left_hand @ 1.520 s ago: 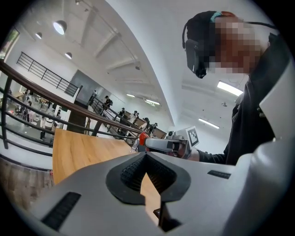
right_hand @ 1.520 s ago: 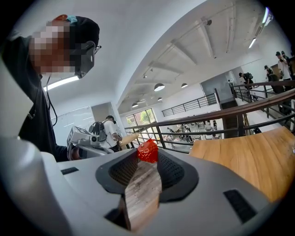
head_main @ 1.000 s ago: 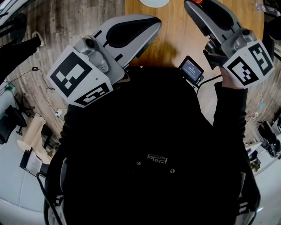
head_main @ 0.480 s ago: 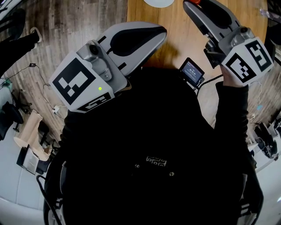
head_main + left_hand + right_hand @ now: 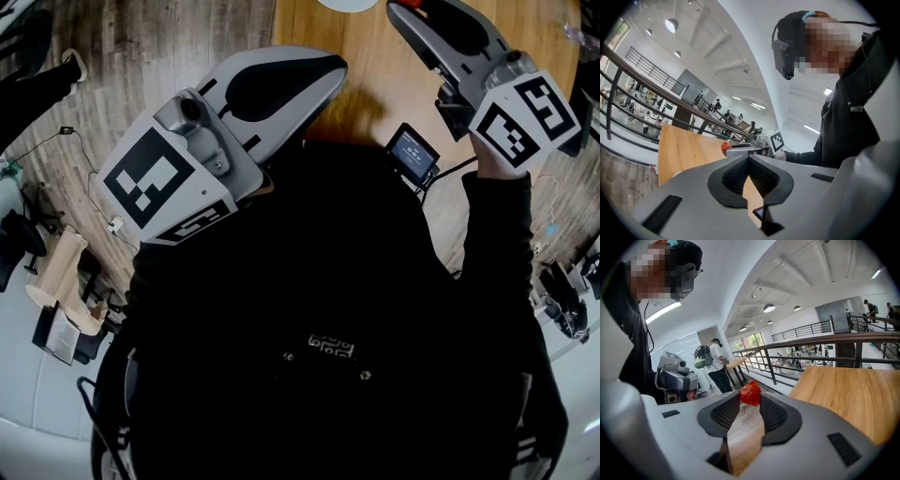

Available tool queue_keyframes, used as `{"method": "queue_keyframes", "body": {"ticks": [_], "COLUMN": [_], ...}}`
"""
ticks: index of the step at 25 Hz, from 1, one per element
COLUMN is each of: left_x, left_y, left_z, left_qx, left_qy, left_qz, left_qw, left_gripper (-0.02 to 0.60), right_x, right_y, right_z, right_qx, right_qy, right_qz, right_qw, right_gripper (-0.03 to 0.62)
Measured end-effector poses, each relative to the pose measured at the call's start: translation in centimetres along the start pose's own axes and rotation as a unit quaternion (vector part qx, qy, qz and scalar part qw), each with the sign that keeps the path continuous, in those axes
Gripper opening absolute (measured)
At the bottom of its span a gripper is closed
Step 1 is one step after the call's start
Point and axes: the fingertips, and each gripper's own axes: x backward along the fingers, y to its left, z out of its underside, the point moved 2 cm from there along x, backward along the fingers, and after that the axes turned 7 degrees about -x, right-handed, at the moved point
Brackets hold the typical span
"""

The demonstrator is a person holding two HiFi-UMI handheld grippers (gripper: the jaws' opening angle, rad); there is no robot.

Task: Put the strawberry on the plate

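The red strawberry (image 5: pixel 750 393) sits pinched between the tips of my right gripper (image 5: pixel 750 400), which is shut on it and held up in the air, level. In the head view the right gripper (image 5: pixel 405 9) reaches over the wooden table (image 5: pixel 375 66), with the strawberry (image 5: pixel 410 3) just showing at the top edge. A sliver of the white plate (image 5: pixel 345 4) lies to its left, mostly cut off. My left gripper (image 5: pixel 336 67) hovers at the table's near left corner, its jaws (image 5: pixel 749 158) shut with nothing in them. It looks across at the strawberry (image 5: pixel 725 148).
A small device with a lit screen (image 5: pixel 411 153) and a cable sit at the table's near edge. Wooden floor (image 5: pixel 169 47) lies left of the table. A metal railing (image 5: pixel 811 350) runs behind the table, and a person with a backpack (image 5: pixel 710 359) stands far off.
The right gripper with the strawberry has edged up toward the top of the head view. The plate shows less at the top edge. The left gripper has barely shifted.
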Motion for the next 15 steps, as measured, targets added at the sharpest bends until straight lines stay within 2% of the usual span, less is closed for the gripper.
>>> {"method": "queue_keyframes", "body": {"ticks": [4,15], "left_x": [0.1,0.2], "left_y": [-0.3,-0.6], "left_z": [-0.1,1.2], "left_qx": [0.014,0.028], "left_qy": [-0.005,-0.001], "left_qz": [0.002,-0.008], "left_qw": [0.9999,0.9996], "left_gripper": [-0.002,-0.002], "right_x": [-0.1,-1.3], "right_y": [-0.2,-2.6], "right_z": [0.2,2.2], "right_qx": [-0.018,-0.028], "right_qy": [0.000,0.024], "right_qz": [-0.006,0.006], "right_qw": [1.000,0.999], "right_gripper": [0.144,0.144]}}
